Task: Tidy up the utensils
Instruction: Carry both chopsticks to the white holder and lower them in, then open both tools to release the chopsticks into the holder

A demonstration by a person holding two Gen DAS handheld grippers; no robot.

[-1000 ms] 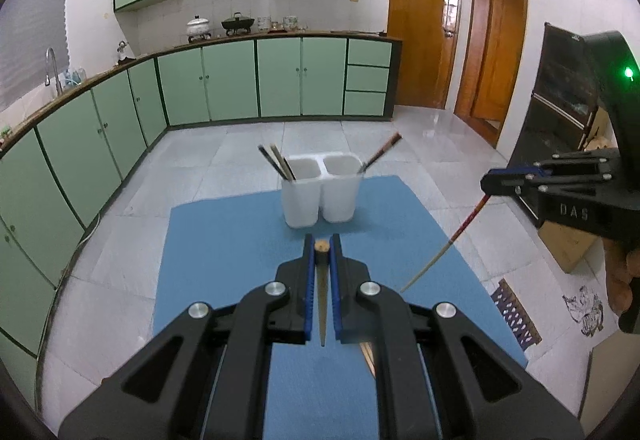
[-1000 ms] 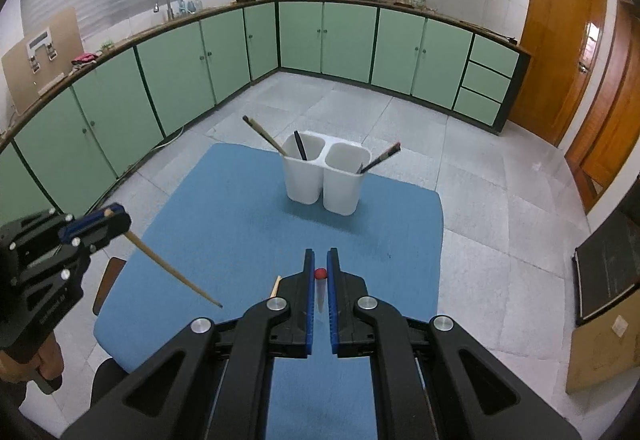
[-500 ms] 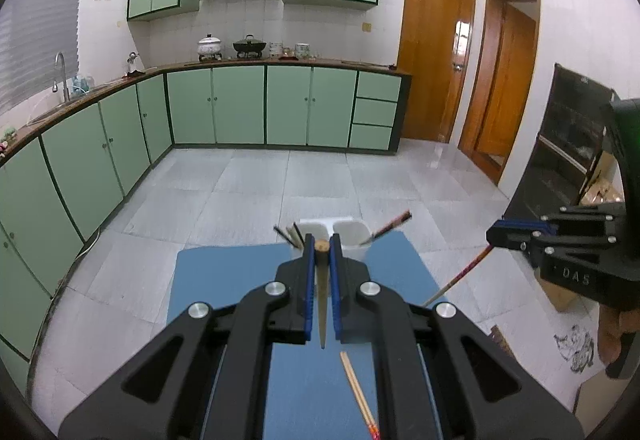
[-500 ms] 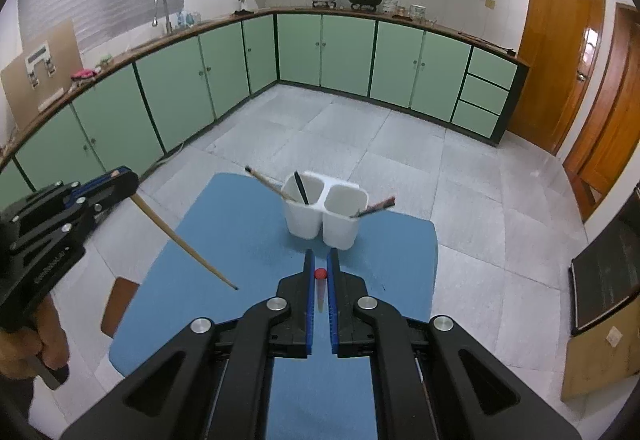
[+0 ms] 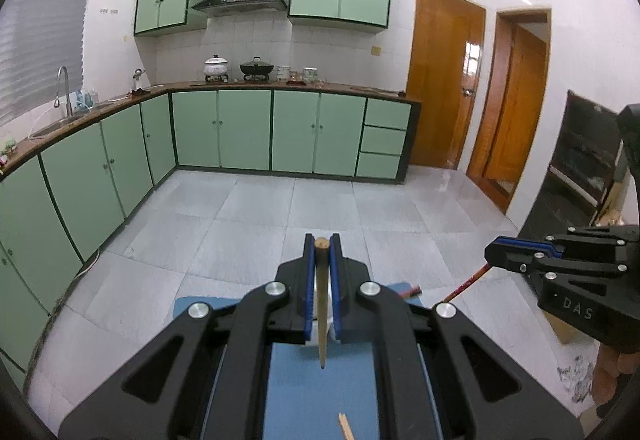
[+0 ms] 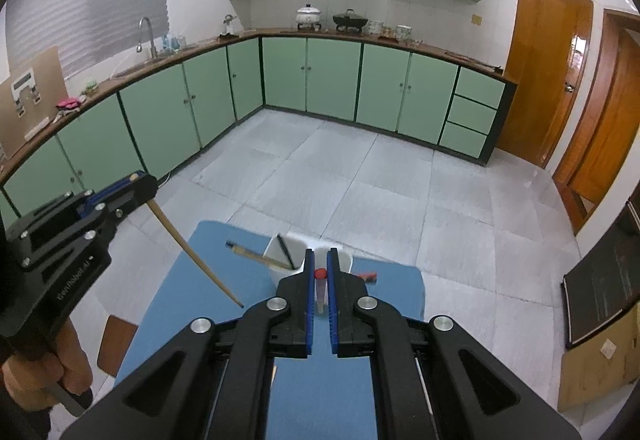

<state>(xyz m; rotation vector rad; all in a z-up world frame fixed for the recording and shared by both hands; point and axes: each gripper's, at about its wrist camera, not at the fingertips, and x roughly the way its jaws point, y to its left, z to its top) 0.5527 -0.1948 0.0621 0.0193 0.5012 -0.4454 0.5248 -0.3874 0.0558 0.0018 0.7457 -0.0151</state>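
My left gripper (image 5: 321, 240) is shut on a plain wooden chopstick (image 5: 321, 304) that hangs point-down over the blue mat (image 5: 320, 392). It also shows in the right wrist view (image 6: 136, 180), its chopstick (image 6: 192, 252) slanting down to the right. My right gripper (image 6: 320, 260) is shut on a red-tipped chopstick (image 6: 320, 286). In the left wrist view the right gripper (image 5: 494, 252) holds that chopstick (image 5: 466, 284) slanting down. The white two-compartment holder (image 6: 280, 258) stands at the mat's far end with chopsticks in it, mostly hidden behind my right gripper.
A loose chopstick end (image 5: 346, 426) lies on the mat near me. Green cabinets (image 6: 312, 76) line the far walls. Wooden doors (image 5: 444, 80) stand at the right. A dark cabinet (image 6: 600, 288) and cardboard stand at the right edge. A brown stool (image 6: 116, 344) sits left of the mat.
Both grippers have tilted up, away from the table, each still holding its chopstick. The holder has dropped low in both views and is now largely hidden behind the fingers.
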